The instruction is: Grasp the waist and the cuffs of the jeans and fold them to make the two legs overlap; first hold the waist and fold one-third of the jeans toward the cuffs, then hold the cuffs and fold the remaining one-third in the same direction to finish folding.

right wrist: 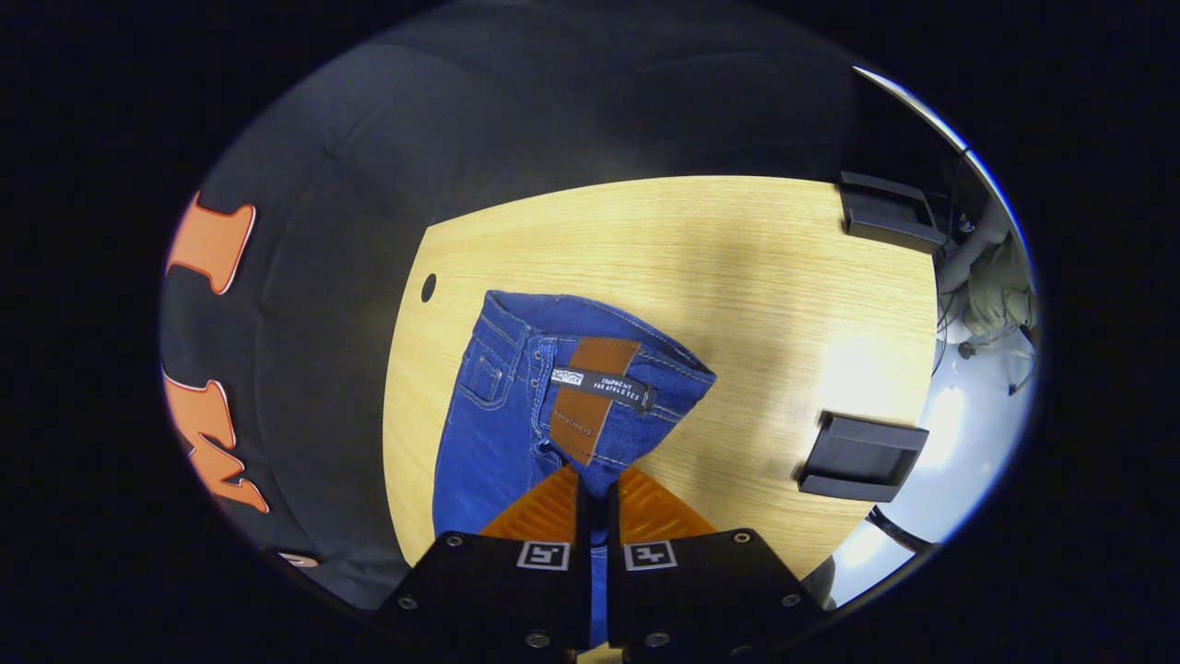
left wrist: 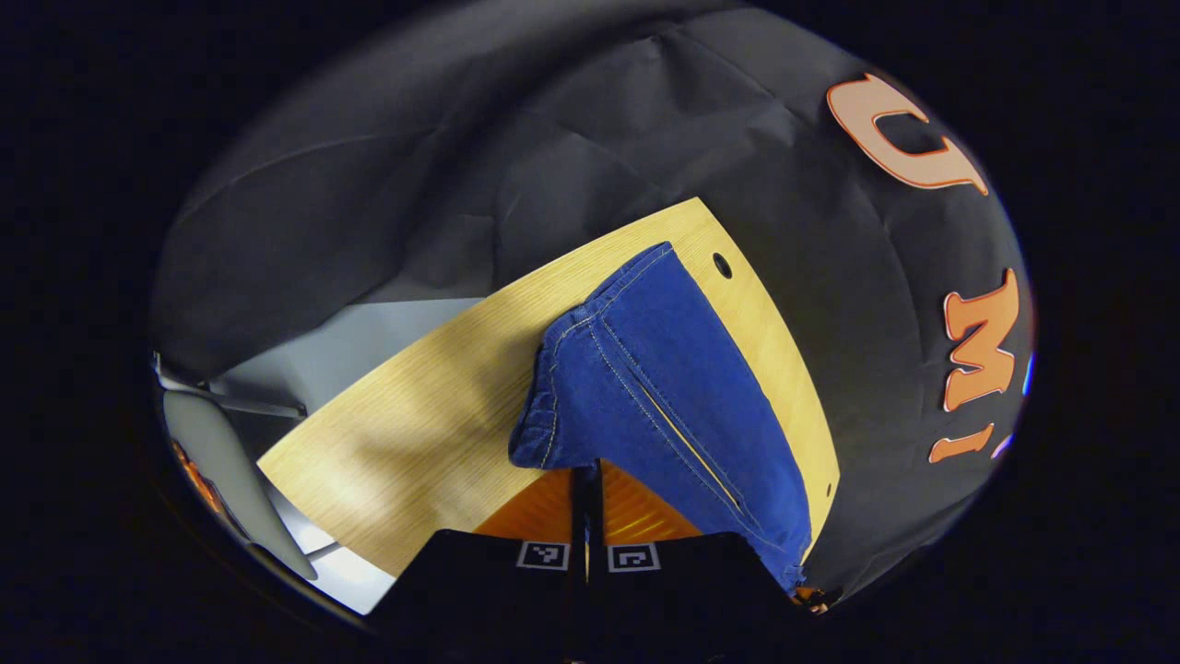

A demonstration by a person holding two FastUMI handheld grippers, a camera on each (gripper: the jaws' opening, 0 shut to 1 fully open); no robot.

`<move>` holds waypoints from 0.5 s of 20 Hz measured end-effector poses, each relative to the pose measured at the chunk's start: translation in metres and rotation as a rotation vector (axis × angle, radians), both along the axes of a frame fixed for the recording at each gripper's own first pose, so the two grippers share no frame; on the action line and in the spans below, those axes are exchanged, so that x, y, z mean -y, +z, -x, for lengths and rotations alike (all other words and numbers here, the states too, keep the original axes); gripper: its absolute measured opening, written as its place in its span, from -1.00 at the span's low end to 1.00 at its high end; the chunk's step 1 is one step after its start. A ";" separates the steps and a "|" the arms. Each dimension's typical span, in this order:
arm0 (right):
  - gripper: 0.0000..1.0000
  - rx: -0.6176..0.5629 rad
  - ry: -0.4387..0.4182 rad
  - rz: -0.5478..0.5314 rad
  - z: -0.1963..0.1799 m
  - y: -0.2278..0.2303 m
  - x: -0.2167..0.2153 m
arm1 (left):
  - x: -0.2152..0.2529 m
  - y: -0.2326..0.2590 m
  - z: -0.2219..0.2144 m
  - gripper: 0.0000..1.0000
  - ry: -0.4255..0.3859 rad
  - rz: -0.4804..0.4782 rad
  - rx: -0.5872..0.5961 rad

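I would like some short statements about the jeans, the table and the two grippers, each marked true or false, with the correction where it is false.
1. The left gripper is closed on the cuff end of the jeans. True.
2. The right gripper hangs open above the bare table. False: it is closed on the waist end of the jeans, just below the brown leather patch.
3. The jeans are black. False: they are blue denim.
4. The table has a light wood surface. True.
5. In the right gripper view the waist lies flat on the table. False: it is lifted and bunched at the gripper.
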State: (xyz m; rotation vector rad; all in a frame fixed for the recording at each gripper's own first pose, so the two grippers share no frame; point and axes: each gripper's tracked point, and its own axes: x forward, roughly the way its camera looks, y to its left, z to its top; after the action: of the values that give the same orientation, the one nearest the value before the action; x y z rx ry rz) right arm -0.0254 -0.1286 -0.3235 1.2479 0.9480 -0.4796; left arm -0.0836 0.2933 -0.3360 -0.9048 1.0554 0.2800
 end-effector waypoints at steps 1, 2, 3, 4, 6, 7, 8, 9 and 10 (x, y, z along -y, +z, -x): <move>-0.85 -0.009 0.001 -0.018 -0.001 0.003 -0.001 | 0.001 0.004 -0.004 -0.99 -0.005 -0.026 -0.011; -0.85 -0.020 0.006 -0.037 -0.002 0.007 -0.001 | 0.004 0.009 -0.009 -0.99 -0.008 -0.041 -0.021; -0.85 -0.035 0.006 -0.050 -0.004 0.009 0.001 | 0.005 0.014 -0.014 -0.99 -0.009 -0.061 -0.030; -0.85 -0.047 0.017 -0.064 -0.008 0.010 -0.001 | 0.006 0.020 -0.019 -0.99 -0.005 -0.069 -0.034; -0.85 -0.031 0.026 -0.097 -0.026 0.019 -0.002 | 0.008 0.034 -0.039 -0.99 -0.006 -0.081 -0.001; -0.85 -0.015 0.024 -0.113 -0.036 0.024 -0.002 | 0.011 0.041 -0.049 -0.99 -0.007 -0.090 0.015; -0.85 -0.005 0.030 -0.127 -0.048 0.029 -0.002 | 0.018 0.052 -0.063 -0.99 -0.015 -0.090 0.039; -0.85 0.008 0.031 -0.131 -0.059 0.033 -0.001 | 0.023 0.060 -0.077 -0.99 -0.013 -0.094 0.062; -0.85 0.017 0.045 -0.129 -0.069 0.034 0.000 | 0.024 0.061 -0.088 -0.99 -0.017 -0.114 0.065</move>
State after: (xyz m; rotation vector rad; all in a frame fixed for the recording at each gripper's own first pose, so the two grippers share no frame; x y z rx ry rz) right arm 0.0438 -0.1286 -0.2896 1.3417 1.0031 -0.3765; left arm 0.0041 0.2696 -0.2753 -0.7970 0.9770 0.2918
